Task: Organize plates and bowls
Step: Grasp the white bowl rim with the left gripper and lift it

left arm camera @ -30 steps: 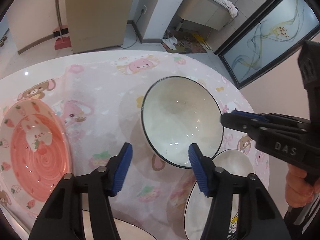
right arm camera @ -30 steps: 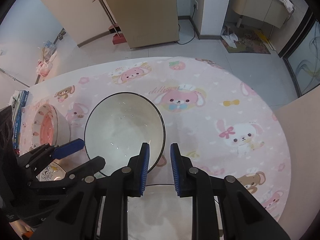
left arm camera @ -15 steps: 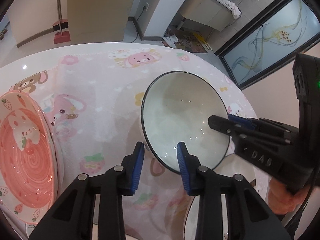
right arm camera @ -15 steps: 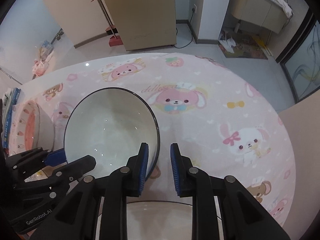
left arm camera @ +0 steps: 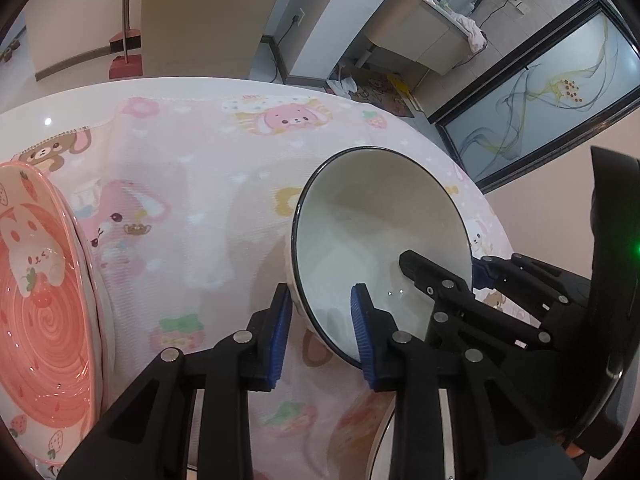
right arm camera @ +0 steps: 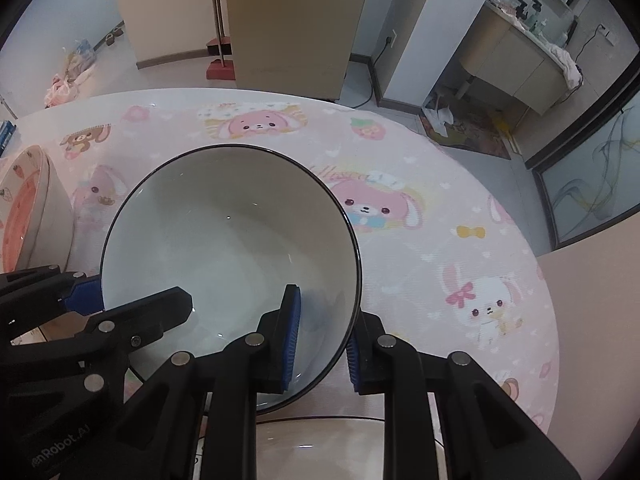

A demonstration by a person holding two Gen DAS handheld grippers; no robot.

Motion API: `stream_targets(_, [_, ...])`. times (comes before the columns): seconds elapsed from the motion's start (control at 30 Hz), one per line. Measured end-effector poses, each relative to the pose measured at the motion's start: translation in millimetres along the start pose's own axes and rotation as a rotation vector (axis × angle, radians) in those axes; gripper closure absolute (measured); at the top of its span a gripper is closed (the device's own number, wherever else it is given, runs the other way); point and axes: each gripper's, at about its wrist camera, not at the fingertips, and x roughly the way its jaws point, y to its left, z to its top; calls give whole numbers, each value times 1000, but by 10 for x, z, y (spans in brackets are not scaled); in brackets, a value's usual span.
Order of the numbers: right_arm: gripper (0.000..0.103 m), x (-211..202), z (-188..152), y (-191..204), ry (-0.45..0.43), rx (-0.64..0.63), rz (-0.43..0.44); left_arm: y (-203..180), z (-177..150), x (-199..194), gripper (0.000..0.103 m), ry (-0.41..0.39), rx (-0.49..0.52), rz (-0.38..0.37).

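A white bowl with a thin dark rim (left arm camera: 380, 236) (right arm camera: 224, 240) is tilted and lifted above the pink cartoon tablecloth (left arm camera: 192, 184) (right arm camera: 440, 216). My left gripper (left arm camera: 320, 328) is shut on its near-left rim, one pad inside and one outside. My right gripper (right arm camera: 320, 344) is shut on its right rim the same way. A pink strawberry-and-rabbit bowl (left arm camera: 36, 292) (right arm camera: 24, 208) sits at the left. A white plate (right arm camera: 320, 440) lies under the held bowl near the front edge; its rim shows in the left wrist view (left arm camera: 376, 440).
The round table's far edge (right arm camera: 240, 92) curves across the back. Beyond it are a cabinet (right arm camera: 296, 20), a broom stand (right arm camera: 218, 64) and a glass door (left arm camera: 540, 92). Books (right arm camera: 5, 136) lie at the far left.
Both grippers have closed on the white bowl's rim and lifted it toward me, tilting it. One second ago the left gripper was open and the bowl rested on the cloth.
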Motion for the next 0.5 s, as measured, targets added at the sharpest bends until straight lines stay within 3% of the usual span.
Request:
stream_targets(0.1, [81, -33, -4, -20, 6, 11, 13, -21, -9, -7, 76, -3, 3, 4])
stream_targets(0.27, [83, -45, -32, -181, 51, 82, 114, 46, -9, -37, 77, 0, -10, -26])
stream_targets(0.5, [83, -232, -31, -99, 9, 47, 73, 49, 10, -148, 77, -17, -6, -24])
